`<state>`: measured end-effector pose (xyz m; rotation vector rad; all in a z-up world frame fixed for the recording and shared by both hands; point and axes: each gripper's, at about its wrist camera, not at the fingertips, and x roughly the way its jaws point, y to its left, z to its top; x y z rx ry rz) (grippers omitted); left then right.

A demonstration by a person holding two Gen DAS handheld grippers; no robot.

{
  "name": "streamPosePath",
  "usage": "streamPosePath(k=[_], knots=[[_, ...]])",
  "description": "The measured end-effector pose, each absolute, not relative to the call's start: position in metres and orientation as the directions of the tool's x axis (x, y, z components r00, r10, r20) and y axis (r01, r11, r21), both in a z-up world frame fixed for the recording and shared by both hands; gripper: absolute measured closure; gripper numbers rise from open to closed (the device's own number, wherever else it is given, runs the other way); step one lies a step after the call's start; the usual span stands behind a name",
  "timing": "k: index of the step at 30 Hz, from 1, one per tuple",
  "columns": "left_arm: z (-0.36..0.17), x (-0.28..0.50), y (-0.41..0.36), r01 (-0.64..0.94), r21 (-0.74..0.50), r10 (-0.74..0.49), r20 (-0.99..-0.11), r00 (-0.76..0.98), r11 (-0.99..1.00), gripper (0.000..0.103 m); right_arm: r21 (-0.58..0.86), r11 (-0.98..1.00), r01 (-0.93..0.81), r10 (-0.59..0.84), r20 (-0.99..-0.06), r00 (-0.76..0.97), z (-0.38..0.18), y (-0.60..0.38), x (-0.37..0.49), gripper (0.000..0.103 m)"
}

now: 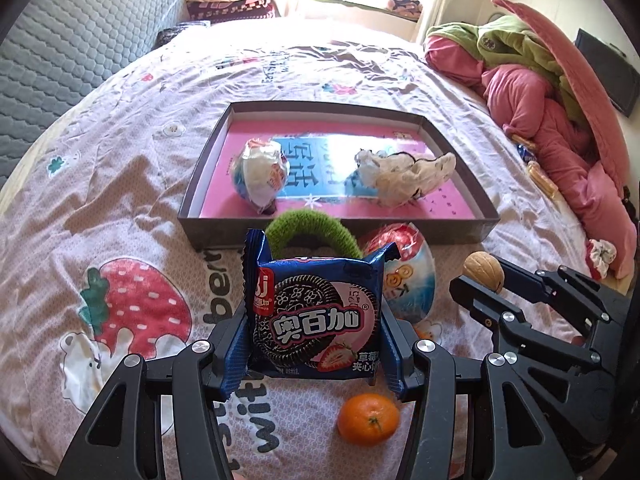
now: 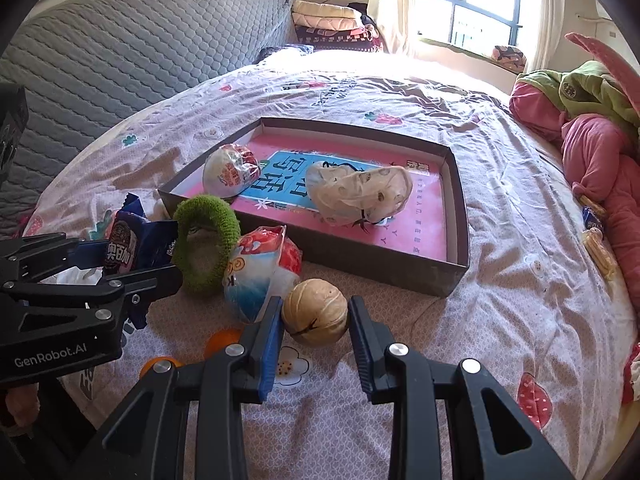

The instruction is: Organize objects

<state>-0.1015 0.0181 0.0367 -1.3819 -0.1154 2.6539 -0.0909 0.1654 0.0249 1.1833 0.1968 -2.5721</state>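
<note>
Both grippers are angled down toward the bed from my end. My left gripper (image 1: 314,344) is clamped on a blue cookie packet (image 1: 314,316), pads pressing its two sides, packet held upright and off the bedsheet (image 1: 132,168). My right gripper (image 2: 316,332) is pinched tight on a walnut (image 2: 315,312), also lifted clear of the sheet.

The box tray (image 1: 224,224) sits just beyond both, with a foil-wrapped egg (image 1: 262,178) and a crumpled pale bag (image 1: 404,176) already inside. Outside it, against the near wall, are a fuzzy green ring (image 1: 308,226) and another wrapped egg (image 1: 408,276).

The left wrist view gives me a whole tangerine (image 1: 369,419) on the sheet under the packet — in the right wrist view it's just orange slivers behind the fingers. The right view shows the ring standing on edge, leaning on that egg — the packet hides that from the left.
</note>
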Motion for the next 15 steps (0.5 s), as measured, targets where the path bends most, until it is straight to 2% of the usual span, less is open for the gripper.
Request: streamPosePath(k=[15], knots=[[0.051,-0.112,0.026,-0.084,-0.171,0.187,-0.780,-0.597,-0.982,0.046,0.068,-0.963,0.259,-0.229,-0.713,-0.663,0.044,0.186,-0.097,0.070]])
